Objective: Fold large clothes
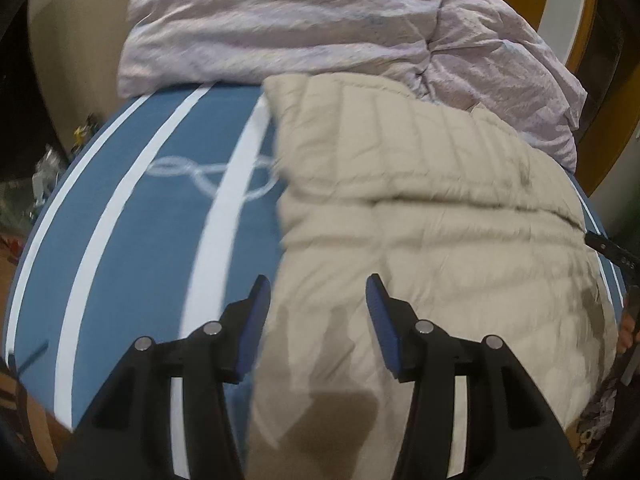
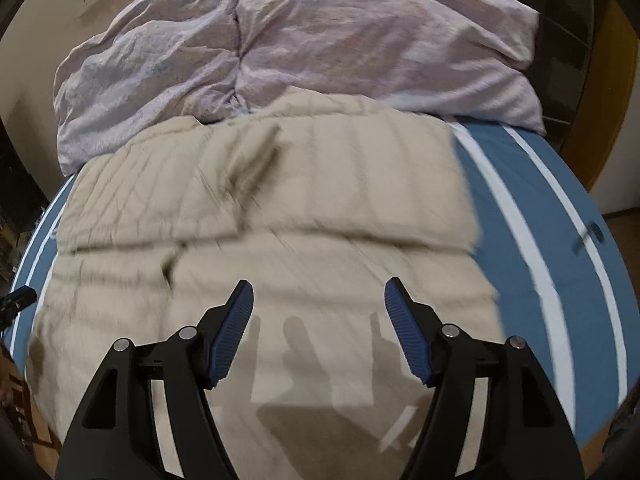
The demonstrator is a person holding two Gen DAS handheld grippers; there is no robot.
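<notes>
A large beige quilted garment (image 1: 424, 240) lies spread on the blue bed with white stripes (image 1: 132, 216). It also fills the middle of the right wrist view (image 2: 280, 216), with a fold across its width. My left gripper (image 1: 318, 286) is open and empty, hovering above the garment's left edge. My right gripper (image 2: 319, 290) is open and empty, hovering above the garment's near half. Both cast shadows on the cloth. The tip of the right gripper (image 1: 608, 250) shows at the right edge of the left wrist view.
A crumpled pale lilac duvet (image 1: 320, 24) is heaped at the far end of the bed, also in the right wrist view (image 2: 280, 36), touching the garment's far edge. Bare blue sheet (image 2: 532, 240) lies right of the garment. Wooden door frame (image 1: 576, 20) stands at far right.
</notes>
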